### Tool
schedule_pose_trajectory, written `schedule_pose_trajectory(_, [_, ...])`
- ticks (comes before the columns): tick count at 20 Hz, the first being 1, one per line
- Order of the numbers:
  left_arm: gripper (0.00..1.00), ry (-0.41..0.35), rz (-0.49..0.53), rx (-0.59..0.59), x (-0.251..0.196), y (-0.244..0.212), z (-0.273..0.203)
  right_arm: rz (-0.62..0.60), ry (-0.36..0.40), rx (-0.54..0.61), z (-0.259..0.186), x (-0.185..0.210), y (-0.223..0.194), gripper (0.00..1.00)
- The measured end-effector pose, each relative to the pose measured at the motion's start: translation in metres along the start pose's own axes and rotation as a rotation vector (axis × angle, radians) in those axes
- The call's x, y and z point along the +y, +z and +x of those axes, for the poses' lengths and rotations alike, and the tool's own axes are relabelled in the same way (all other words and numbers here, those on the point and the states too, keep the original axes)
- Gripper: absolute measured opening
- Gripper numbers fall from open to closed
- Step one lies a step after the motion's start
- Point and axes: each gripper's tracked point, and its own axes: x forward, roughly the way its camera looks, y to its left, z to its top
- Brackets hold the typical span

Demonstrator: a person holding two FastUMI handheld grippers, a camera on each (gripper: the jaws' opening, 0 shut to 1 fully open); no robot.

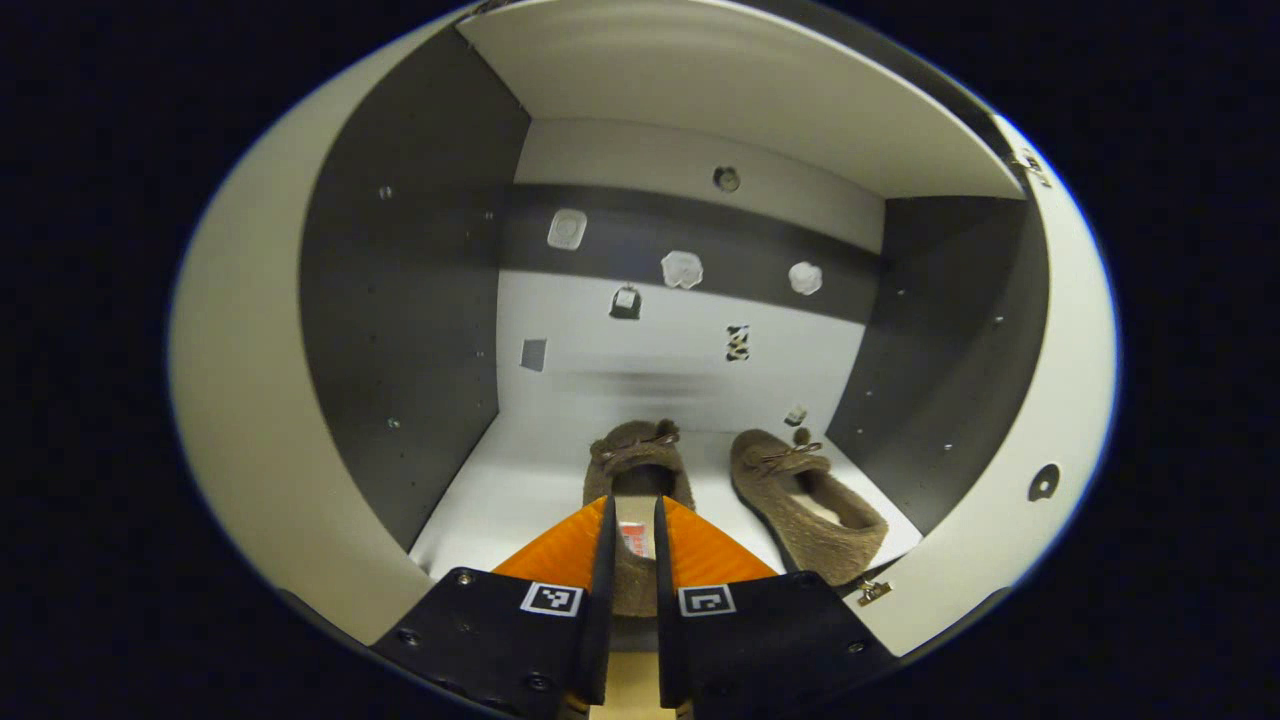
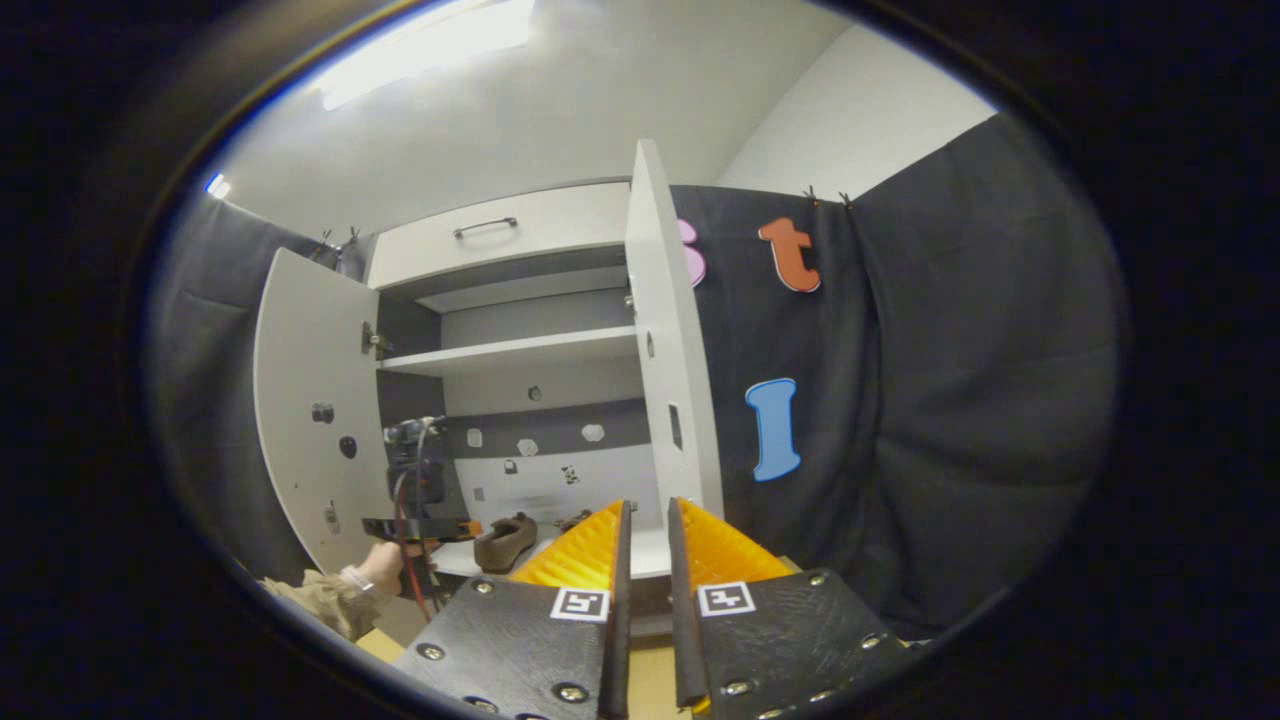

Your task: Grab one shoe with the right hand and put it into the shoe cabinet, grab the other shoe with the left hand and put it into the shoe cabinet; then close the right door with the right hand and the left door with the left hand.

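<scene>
Two brown felt shoes sit on the white floor [image 1: 500, 500] of the shoe cabinet, toes toward the back wall. In the left gripper view, my left gripper [image 1: 630, 500] reaches in over the heel of the left shoe [image 1: 640, 455]. Its orange fingers stand a narrow gap apart with the heel between them. The other shoe [image 1: 805, 500] lies free to its right, angled toward the side wall. The right gripper view shows my right gripper [image 2: 645, 503] back from the cabinet, its fingers close together with nothing in them. There too, the left gripper [image 2: 440, 527] meets a shoe [image 2: 505, 540].
Both cabinet doors stand open, the left door [image 2: 310, 400] swung wide and the right door [image 2: 665, 350] edge-on just beyond my right fingers. An upper shelf [image 2: 510, 352] and a drawer [image 2: 500, 235] sit above. A hand and sleeve [image 2: 385, 565] hold the left gripper.
</scene>
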Motion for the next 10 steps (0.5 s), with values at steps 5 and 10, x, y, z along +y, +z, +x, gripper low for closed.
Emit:
schedule_pose_trajectory(5, [0.28, -0.084, 0.079, -0.088, -0.033, 0.02, -0.08, -0.036, -0.079, -0.006, 0.005, -0.045, -0.002, 0.19])
schedule_pose_trajectory(10, [0.7, -0.155, 0.113, -0.18, -0.064, 0.038, -0.157, -0.082, -0.116, 0.01, 0.017, -0.079, -0.013, 0.29])
